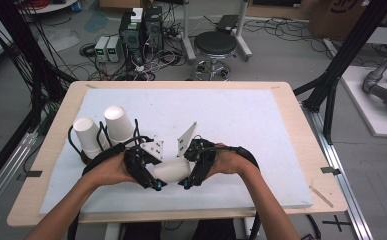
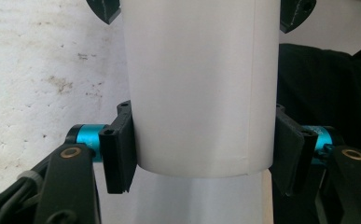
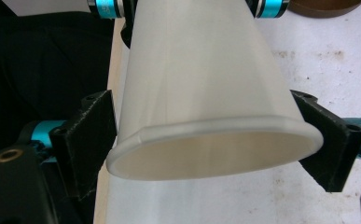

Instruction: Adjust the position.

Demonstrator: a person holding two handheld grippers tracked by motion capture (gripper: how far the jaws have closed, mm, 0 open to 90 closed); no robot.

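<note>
A white paper cup lies level between my two grippers above the front of the white board. My left gripper is shut on the cup's narrow base end; in the left gripper view both pads press on the cup. My right gripper faces it from the other side. In the right gripper view its jaws stand wide on either side of the cup's open rim, pads close beside it without squeezing.
Two more white cups stand upside down at the board's left, close behind my left hand. The wooden table edge frames the board. A stool and cables lie on the floor beyond the table.
</note>
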